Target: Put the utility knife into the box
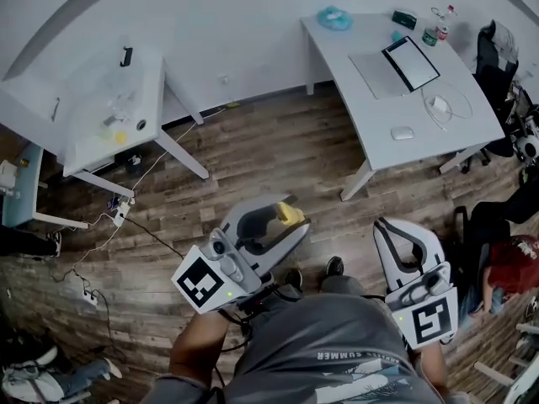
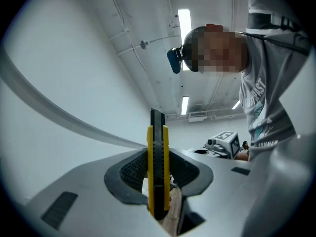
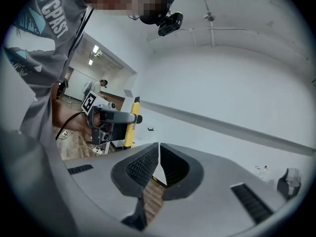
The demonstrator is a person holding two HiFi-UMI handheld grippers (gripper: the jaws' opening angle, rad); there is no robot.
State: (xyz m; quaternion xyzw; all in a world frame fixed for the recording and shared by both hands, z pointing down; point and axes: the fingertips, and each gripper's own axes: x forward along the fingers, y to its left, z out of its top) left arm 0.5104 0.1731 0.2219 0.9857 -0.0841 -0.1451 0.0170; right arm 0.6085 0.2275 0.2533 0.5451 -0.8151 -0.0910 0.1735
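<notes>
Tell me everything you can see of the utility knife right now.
The utility knife has a yellow body, seemingly plastic, with a black ribbed strip along its edge and a black tip poking beyond. It stands roughly upright, clamped between the ribbed black pads of the left gripper, held in the air above the wooden floor. Nothing else touches it. No blade shows.

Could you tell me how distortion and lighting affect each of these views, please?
Head view: fisheye bowing, black corners, even light. Left gripper view: ceiling light strips blown out white, utility knife sharp between the jaws. Right gripper view: wall band bows, rim vignetted.
</notes>
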